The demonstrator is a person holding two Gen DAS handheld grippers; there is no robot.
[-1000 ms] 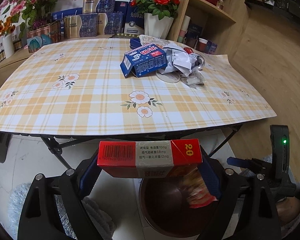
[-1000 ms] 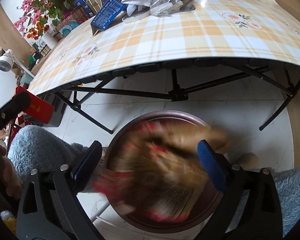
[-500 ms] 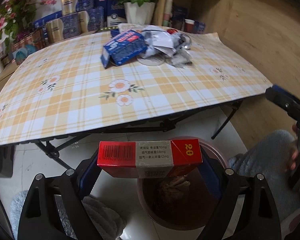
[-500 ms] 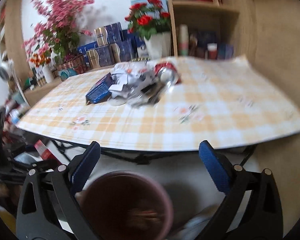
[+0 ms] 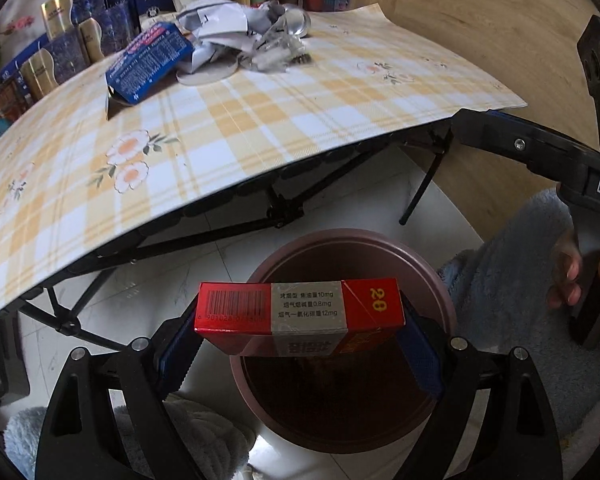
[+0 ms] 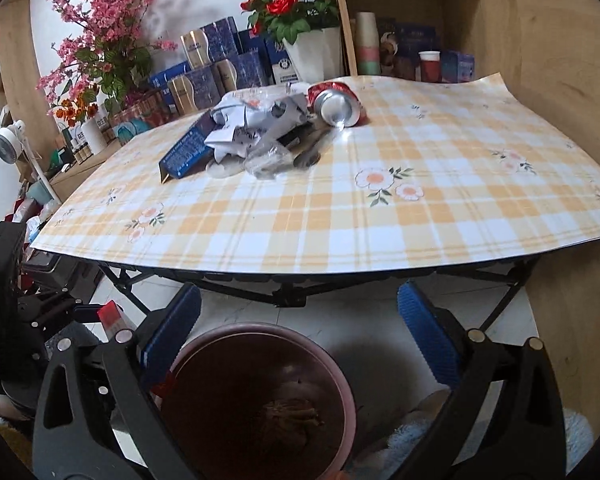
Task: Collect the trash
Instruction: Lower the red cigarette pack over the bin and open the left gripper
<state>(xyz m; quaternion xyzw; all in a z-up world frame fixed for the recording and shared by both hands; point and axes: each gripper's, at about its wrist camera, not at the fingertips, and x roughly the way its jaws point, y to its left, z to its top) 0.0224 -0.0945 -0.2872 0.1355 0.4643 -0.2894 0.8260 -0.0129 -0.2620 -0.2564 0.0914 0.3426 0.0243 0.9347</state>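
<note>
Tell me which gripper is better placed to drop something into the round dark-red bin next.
Left. The left gripper holds the red cardboard cigarette pack over the round dark-red bin. The right gripper is open and empty.

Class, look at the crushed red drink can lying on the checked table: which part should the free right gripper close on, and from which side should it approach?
Grip the crushed red can across its dented side walls, coming down from above. It lies on its side with its silver end toward the camera, its right side clear; crumpled paper crowds its left. The right gripper is open.
</note>
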